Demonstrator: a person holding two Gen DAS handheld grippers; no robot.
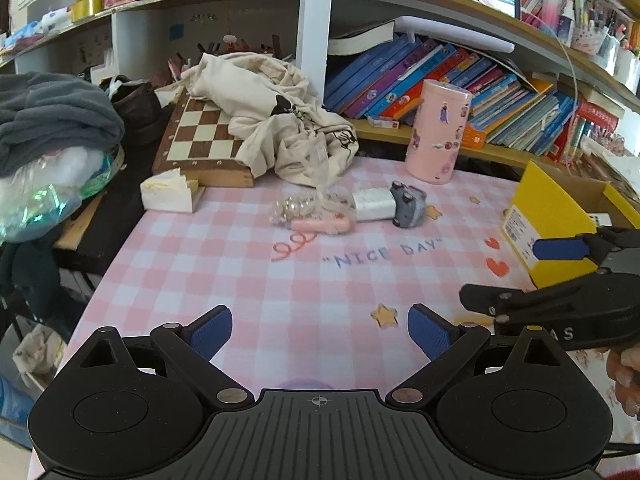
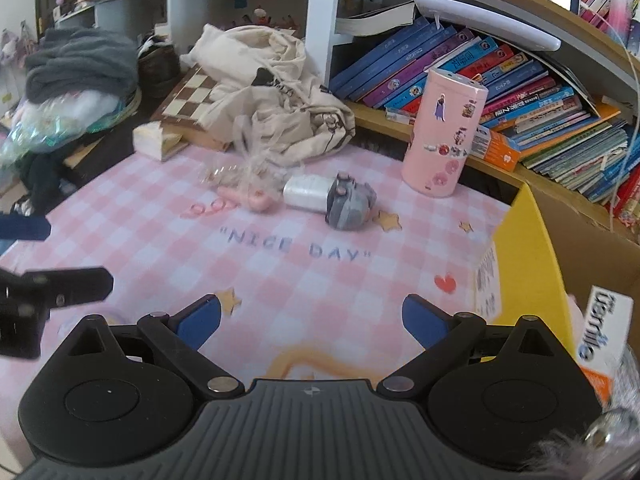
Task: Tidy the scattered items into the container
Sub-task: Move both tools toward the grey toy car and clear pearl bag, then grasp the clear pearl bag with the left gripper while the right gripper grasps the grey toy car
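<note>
The left tool [image 1: 319,332] is hovering low over the pink checked bench [image 1: 240,280] with its blue pads spread wide and nothing between them. The right tool [image 2: 311,322] is hanging just beside it, likewise released and empty; in the left wrist view it is showing off to the right [image 1: 560,276], its fingers lying in front of the yellow cardboard box [image 1: 552,216], which is serving as the container. That box is sitting immediately right of the right tool, and a white carton and something furry are already lying inside it.

Ahead of both tools, past the "NICE DAY" lettering, the scattered items are lying in a tight cluster. Nearest is a pink plastic gadget [image 1: 322,225], probably light and rigid; pinching it across its narrow body looks simplest. Touching it on the far side is a crinkled clear bag of beads [image 1: 304,204], likely limp and slippery, so gathering a fold of the film would be safer than squeezing the contents. To the right a white spool [image 1: 372,204] is butting against a grey toy car [image 1: 408,206]; the spool may roll, so gripping across its flat ends seems wise, while the car should be firm along its sides.

Farther back a pink sticker-covered tin [image 1: 438,132] is standing upright before the bookshelf.
</note>
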